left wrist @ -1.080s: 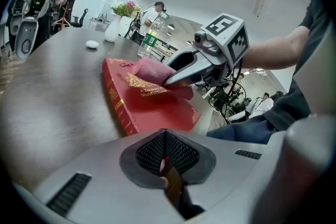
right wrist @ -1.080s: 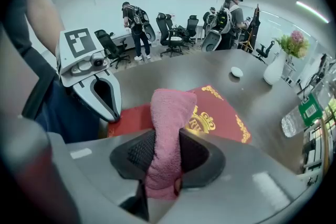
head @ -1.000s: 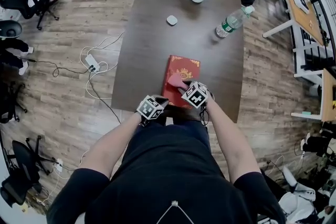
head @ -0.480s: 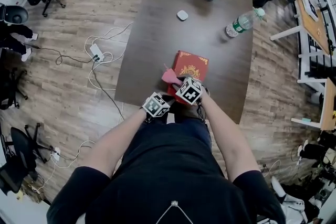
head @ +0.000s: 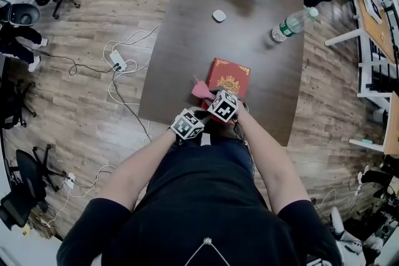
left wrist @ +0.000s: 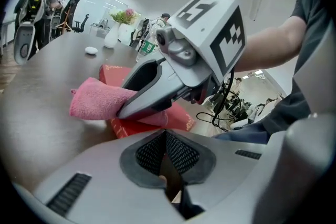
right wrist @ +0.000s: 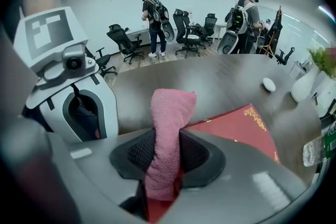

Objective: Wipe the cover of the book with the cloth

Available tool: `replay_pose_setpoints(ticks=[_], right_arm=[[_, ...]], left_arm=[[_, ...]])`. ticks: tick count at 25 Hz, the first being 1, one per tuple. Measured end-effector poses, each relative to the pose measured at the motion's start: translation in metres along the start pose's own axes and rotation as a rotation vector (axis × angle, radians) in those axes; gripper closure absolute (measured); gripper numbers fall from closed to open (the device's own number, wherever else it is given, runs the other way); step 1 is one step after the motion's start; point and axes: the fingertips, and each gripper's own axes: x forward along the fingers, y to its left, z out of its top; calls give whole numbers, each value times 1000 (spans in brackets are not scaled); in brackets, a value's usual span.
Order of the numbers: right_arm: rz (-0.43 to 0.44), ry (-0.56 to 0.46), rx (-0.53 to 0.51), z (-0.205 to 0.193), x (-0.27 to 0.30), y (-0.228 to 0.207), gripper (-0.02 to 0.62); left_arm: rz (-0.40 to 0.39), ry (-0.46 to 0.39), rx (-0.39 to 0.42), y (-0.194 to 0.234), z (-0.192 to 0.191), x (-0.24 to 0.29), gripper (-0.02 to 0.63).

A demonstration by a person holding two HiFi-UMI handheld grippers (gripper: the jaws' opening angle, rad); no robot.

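Here the right claw is clenched on the pink cloth, which lies over the near left corner of the red book on the counter. The left claw, pressed together and empty, is just beside that corner.

No word, number or brand can be read anywhere in the views. The red book bears a gold emblem and a line of gold ornament or lettering on its cover, too small and blurred to make out, and the plastic bottle wears a green label whose print cannot be read either. The cube of the right gripper and the cube of the left gripper carry only black-and-white square marker patterns, not letters.
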Motion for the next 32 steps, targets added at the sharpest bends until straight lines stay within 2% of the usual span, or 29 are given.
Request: replay_pose_setpoints(ticks=[11, 32], right_arm=[[4, -3, 27, -4, 1, -2, 471], [-4, 6, 46, -19, -6, -7, 471]], left_arm=[[37, 40, -37, 14, -6, 5, 611], [42, 58, -14, 15, -5, 8, 611]])
